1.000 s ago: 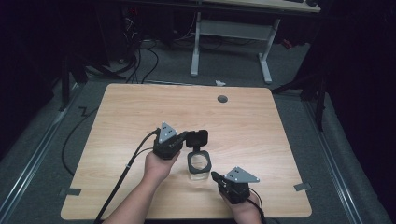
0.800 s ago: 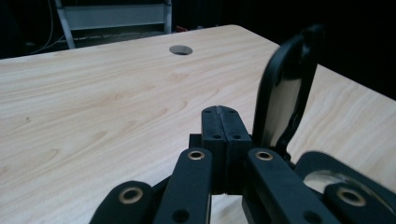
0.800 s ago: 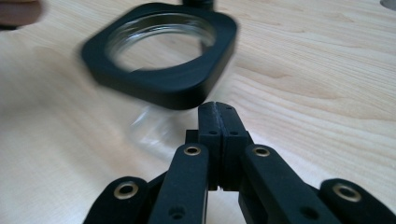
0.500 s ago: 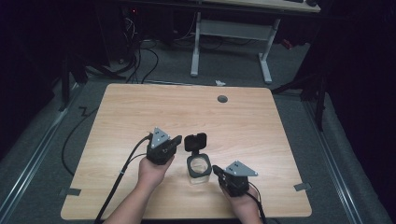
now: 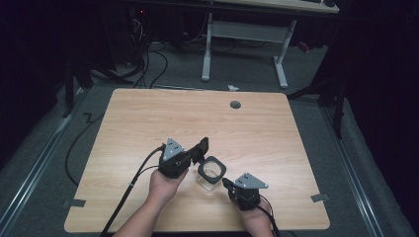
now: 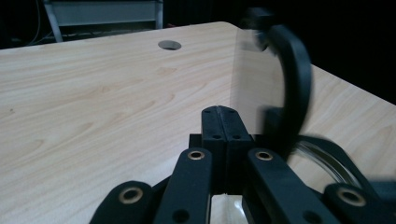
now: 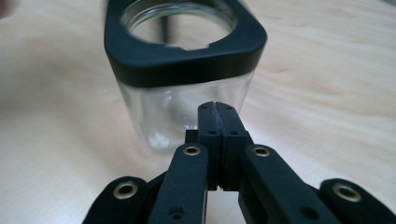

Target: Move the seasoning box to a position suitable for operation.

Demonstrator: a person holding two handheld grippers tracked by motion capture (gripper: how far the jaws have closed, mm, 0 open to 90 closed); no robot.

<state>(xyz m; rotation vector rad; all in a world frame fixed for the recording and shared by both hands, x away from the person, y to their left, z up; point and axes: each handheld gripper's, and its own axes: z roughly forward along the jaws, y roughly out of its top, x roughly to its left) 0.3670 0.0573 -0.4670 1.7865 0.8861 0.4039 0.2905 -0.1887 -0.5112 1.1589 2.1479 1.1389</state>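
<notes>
Jaws pressed together on both grippers, left gripper (image 5: 197, 152) and right gripper (image 5: 228, 184) flanking the glass jar (image 5: 211, 173) (lid raised).

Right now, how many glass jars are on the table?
1. The glass jar stands near the table's front edge, between the left gripper and the right gripper, its hinged lid raised. Nothing suggests another is hidden.
</notes>
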